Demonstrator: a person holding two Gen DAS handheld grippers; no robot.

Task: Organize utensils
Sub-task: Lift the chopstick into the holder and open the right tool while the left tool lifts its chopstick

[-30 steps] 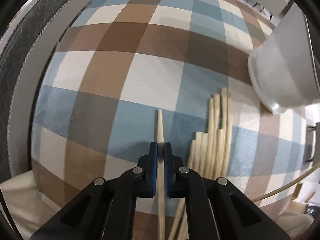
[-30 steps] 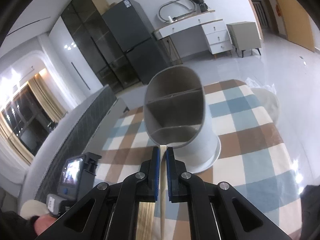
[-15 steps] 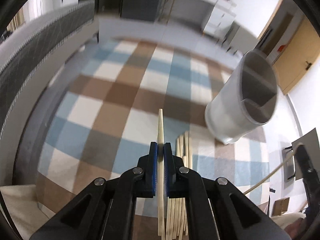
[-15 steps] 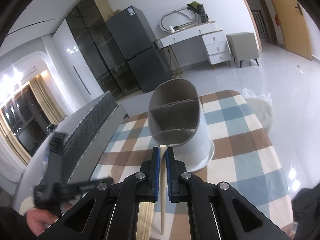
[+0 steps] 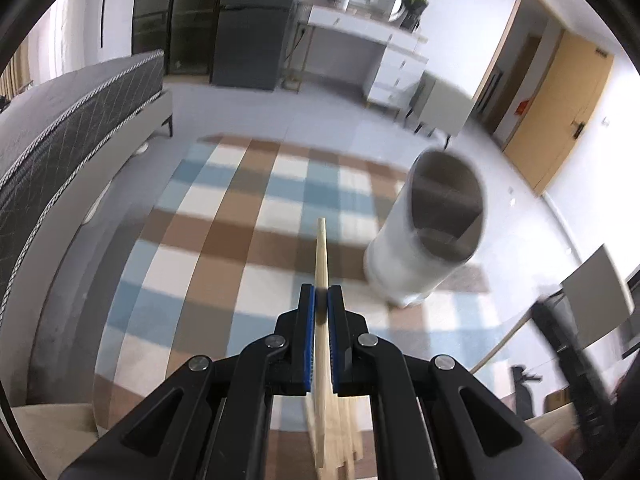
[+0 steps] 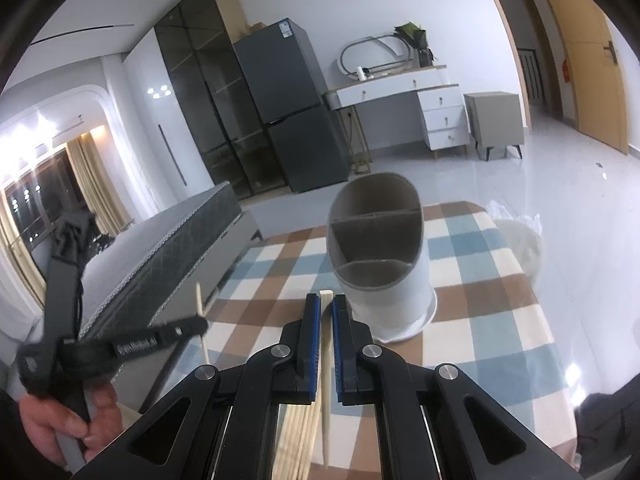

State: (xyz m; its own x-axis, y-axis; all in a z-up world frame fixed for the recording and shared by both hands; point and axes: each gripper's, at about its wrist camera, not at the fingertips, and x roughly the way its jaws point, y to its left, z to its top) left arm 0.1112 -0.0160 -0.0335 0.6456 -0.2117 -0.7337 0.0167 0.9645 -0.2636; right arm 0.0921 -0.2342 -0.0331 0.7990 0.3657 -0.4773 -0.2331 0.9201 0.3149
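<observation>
Table under a checked cloth in blue, brown and cream. Holder: one, white outside and grey inside, split into compartments by dividers, upright on the cloth towards its far side; every compartment in view stood bare. Left gripper: jaws clamped on one wooden chopstick, which ran forward between the blue pads, its tip past them and raised above the cloth, the holder off to its right; this view was blurred. From the right wrist the same gripper appeared at the left edge, grasped by a hand, its chopstick upright and tip-up. Right gripper: jaws closed on a second, paler chopstick, blunt end just past the pads and near the holder's base, the rest hanging down below. Loose chopsticks: a bundle, flat on the cloth at the near edge, under both grippers; count could not be told. Surroundings: fridge, white desk, bed.
</observation>
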